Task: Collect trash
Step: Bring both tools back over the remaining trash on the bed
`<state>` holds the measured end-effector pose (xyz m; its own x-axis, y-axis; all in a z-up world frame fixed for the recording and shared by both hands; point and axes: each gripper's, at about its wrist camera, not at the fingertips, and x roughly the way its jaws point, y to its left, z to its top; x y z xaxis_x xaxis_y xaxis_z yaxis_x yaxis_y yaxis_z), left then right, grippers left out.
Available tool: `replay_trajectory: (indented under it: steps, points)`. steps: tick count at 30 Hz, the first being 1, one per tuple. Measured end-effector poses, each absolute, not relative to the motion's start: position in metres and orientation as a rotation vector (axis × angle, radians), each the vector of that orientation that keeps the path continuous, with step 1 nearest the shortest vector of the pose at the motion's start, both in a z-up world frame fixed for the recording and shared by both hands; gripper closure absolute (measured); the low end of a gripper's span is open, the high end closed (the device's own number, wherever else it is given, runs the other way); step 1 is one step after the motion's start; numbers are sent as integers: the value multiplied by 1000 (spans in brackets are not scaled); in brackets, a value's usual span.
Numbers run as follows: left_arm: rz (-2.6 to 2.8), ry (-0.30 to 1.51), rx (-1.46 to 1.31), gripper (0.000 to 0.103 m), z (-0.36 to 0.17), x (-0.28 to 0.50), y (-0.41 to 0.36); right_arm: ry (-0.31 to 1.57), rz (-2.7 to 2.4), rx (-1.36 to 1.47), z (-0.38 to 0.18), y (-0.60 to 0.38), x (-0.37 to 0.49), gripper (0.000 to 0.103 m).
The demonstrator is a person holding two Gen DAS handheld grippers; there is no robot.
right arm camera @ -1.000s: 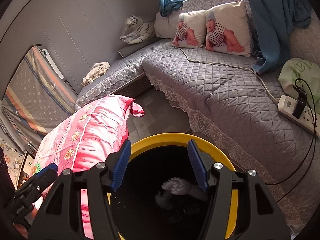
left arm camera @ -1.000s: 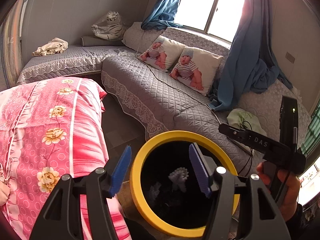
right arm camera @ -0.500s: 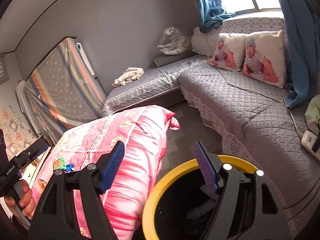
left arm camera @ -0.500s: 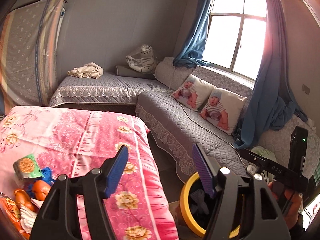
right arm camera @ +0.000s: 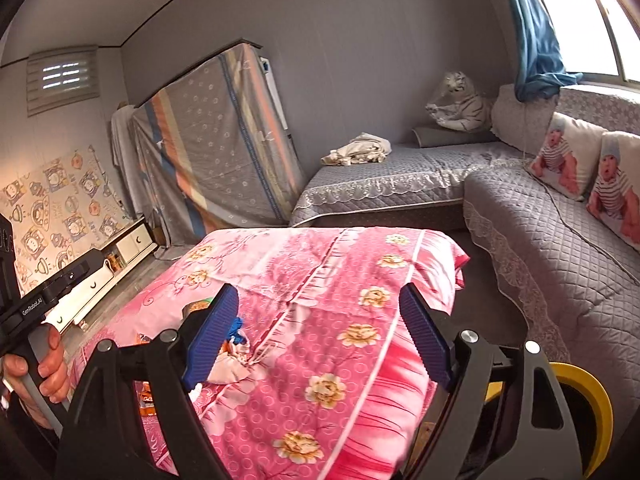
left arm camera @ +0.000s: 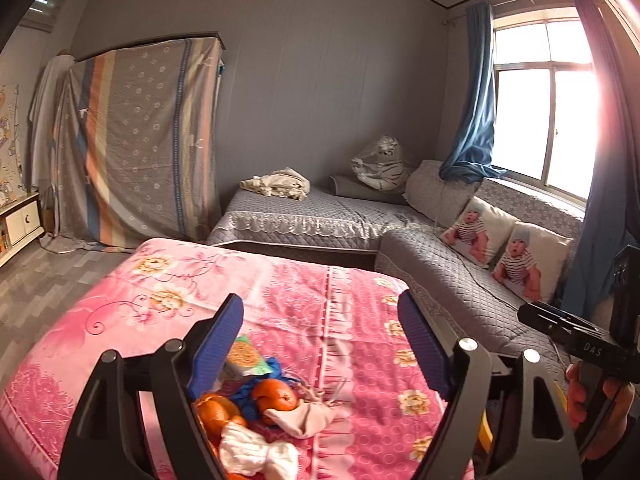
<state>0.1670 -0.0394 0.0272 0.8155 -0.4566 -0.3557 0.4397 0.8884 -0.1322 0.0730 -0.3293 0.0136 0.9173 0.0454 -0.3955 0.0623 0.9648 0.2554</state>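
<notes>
A pile of trash lies on the pink floral cloth (left arm camera: 304, 312): orange peels (left arm camera: 276, 396), a green snack wrapper (left arm camera: 244, 356), a blue scrap (left arm camera: 244, 400) and crumpled white tissue (left arm camera: 256, 452). My left gripper (left arm camera: 320, 344) is open and empty, hovering just above and behind the pile. My right gripper (right arm camera: 316, 336) is open and empty over the cloth (right arm camera: 328, 280), with the pile (right arm camera: 232, 356) by its left finger. The yellow-rimmed black bin (right arm camera: 592, 400) stands at the lower right beside the table; a sliver of its rim (left arm camera: 484, 436) shows in the left wrist view.
A grey quilted corner sofa (left arm camera: 460, 276) with two baby-print cushions (left arm camera: 508, 248) runs along the right and back. A striped sheet covers tall furniture (left arm camera: 136, 140) at the back left. A low white cabinet (right arm camera: 120, 252) lines the left wall.
Both grippers have lifted away from over the bin and swung left toward the pink-covered table. The trash pile has come into view; the bin has dropped to the lower right edge.
</notes>
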Motion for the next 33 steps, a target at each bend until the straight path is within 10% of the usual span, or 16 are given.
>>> replay_trajectory:
  steps: [33]
  points:
    - [-342, 700, -106, 20, -101, 203, 48, 768, 336, 2, -109, -168, 174, 21]
